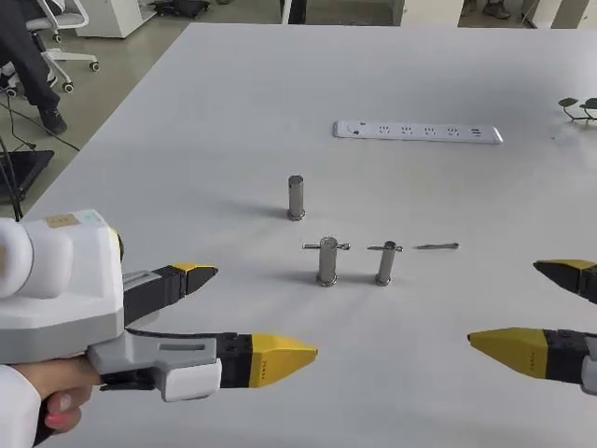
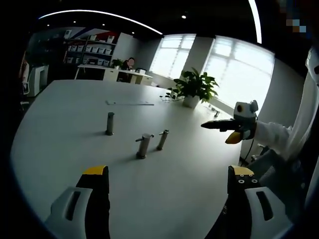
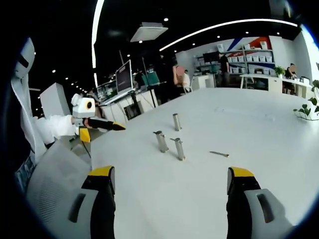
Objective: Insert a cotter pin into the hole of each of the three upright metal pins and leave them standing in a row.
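Three upright metal pins stand on the white table (image 1: 233, 121). The far pin (image 1: 296, 198) has no cotter pin. The middle pin (image 1: 326, 260) and the right pin (image 1: 385, 262) each carry a cotter pin through the top. A loose cotter pin (image 1: 437, 246) lies flat to the right of them. My left gripper (image 1: 250, 313) is open at the lower left, well short of the pins, with nothing between its yellow-tipped jaws. My right gripper (image 1: 536, 308) is open at the lower right, also empty. The pins (image 2: 142, 146) stand ahead in the left gripper view, and the loose cotter pin (image 3: 219, 154) lies beyond the right jaws.
A white power strip (image 1: 418, 133) lies at the back of the table. A small plant (image 1: 580, 108) sits at the far right edge, and a potted plant (image 2: 195, 88) stands on the far side. An office chair (image 1: 58, 37) and a person's legs are off the table's left.
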